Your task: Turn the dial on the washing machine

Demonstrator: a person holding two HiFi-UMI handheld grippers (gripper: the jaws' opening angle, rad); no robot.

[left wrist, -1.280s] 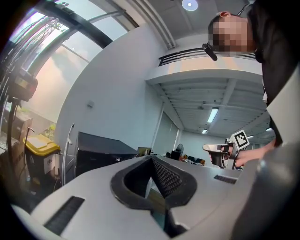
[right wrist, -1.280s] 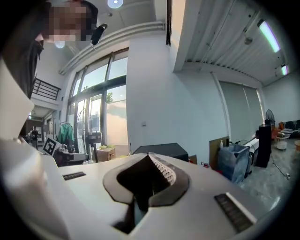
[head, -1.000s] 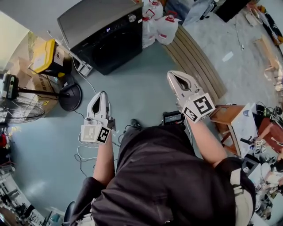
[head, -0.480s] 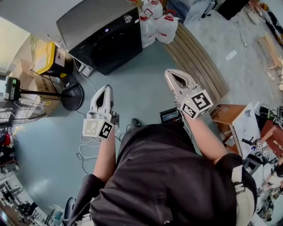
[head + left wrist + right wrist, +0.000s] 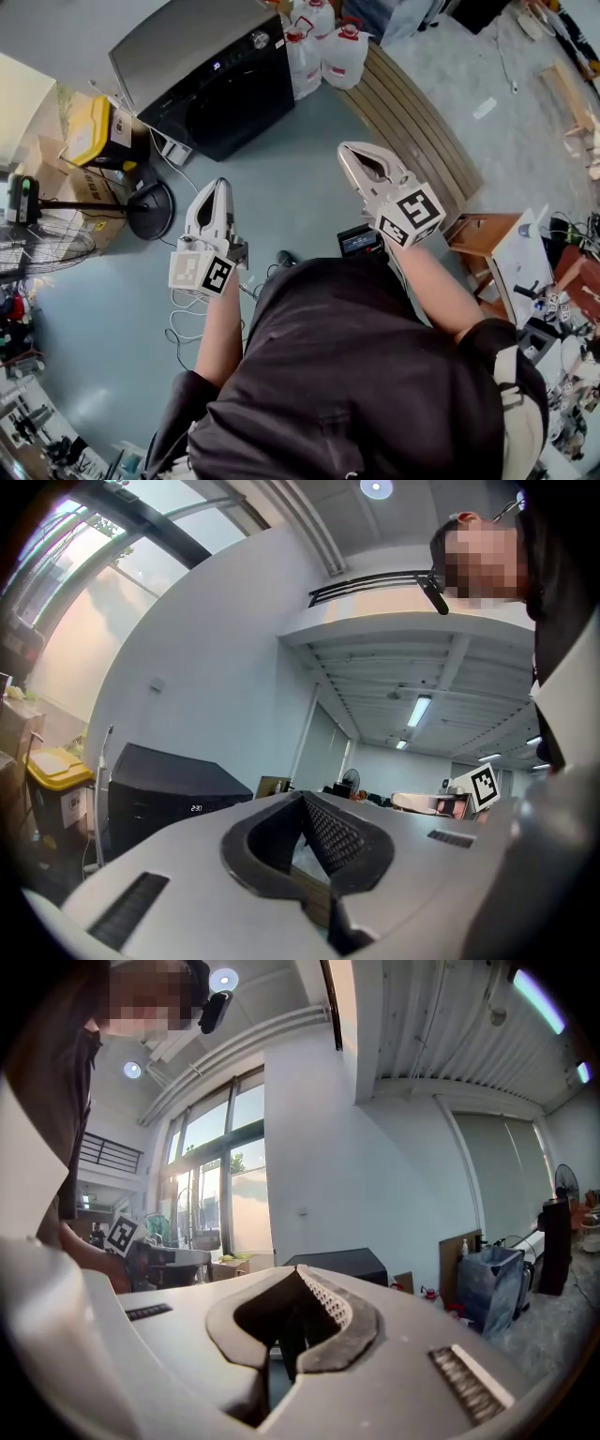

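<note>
The washing machine [image 5: 187, 56] stands on the floor ahead, black-fronted with a grey top. Its round silver dial [image 5: 260, 40] sits at the right end of the control strip. My left gripper [image 5: 217, 184] hangs in the air well short of it, jaws shut and empty. My right gripper [image 5: 345, 150] is also shut on nothing, raised to the right and nearer the dial, but clearly apart from it. The machine [image 5: 159, 799] shows far off past the tips of the left gripper [image 5: 302, 797] in the left gripper view. It [image 5: 337, 1265] also lies beyond the right gripper [image 5: 298, 1269].
Plastic jugs [image 5: 323, 52] stand right of the machine. A yellow-lidded bin [image 5: 98, 127], boxes and a floor fan [image 5: 42, 244] with its round base [image 5: 150, 206] are at the left. A slatted wooden platform [image 5: 412, 122] runs along the right. Cables [image 5: 183, 319] lie by the person's feet.
Both grippers have drifted slightly forward and left toward the washing machine, and the view has shifted with them. Both stay shut.
</note>
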